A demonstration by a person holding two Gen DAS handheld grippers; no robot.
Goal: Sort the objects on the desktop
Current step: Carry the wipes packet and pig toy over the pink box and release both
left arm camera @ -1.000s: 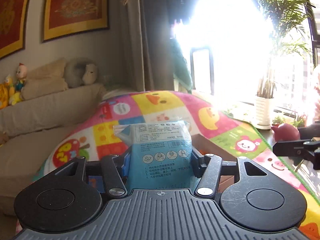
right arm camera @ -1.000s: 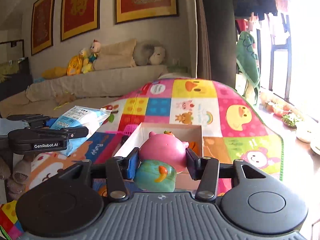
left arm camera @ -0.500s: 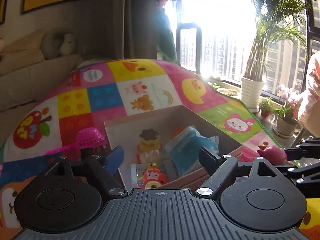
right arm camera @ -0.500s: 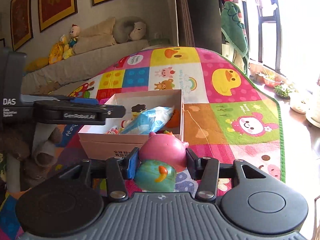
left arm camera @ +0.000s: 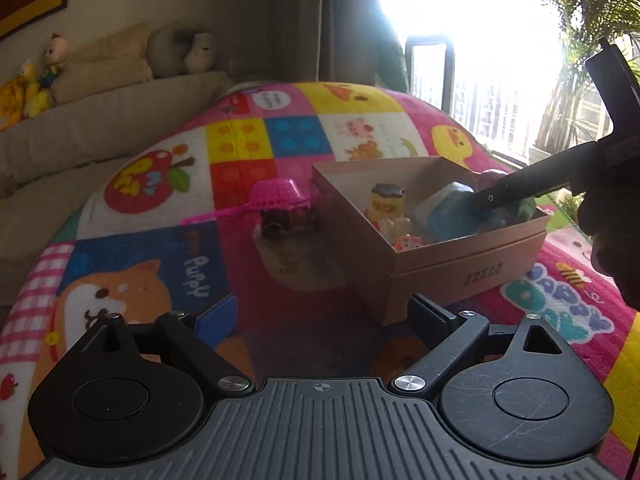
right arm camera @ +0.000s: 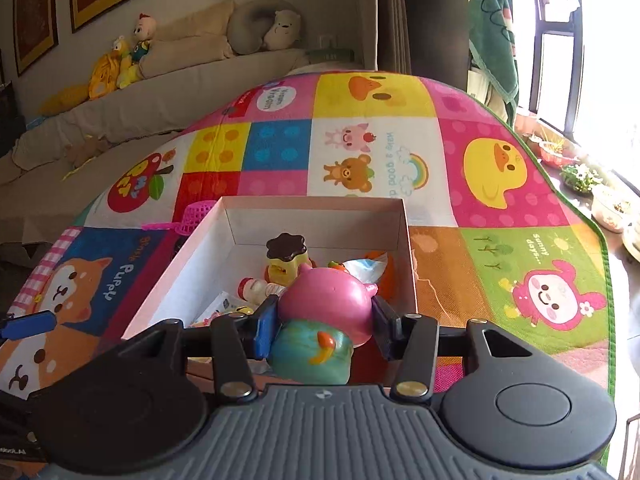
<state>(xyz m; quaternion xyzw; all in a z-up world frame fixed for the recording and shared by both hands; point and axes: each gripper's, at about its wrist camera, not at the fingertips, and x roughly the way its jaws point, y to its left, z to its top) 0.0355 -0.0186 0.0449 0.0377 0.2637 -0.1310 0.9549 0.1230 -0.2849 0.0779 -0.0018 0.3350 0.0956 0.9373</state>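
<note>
Over the near end of the cardboard box [right arm camera: 320,216] my right gripper [right arm camera: 325,322] clamps the pink pig toy [right arm camera: 328,300], so release means a short drop straight down among the toys. My left gripper [left arm camera: 320,320] gapes wide, empty, nearer the pink strainer [left arm camera: 276,196] lying ahead-left on the play mat [left arm camera: 140,264]; sofa and window beyond.

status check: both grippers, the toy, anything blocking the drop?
Left gripper open, empty, low beside the cardboard box. Right gripper shut on pink pig toy, over the box's near edge. Box part-filled; nothing blocking the drop.
</note>
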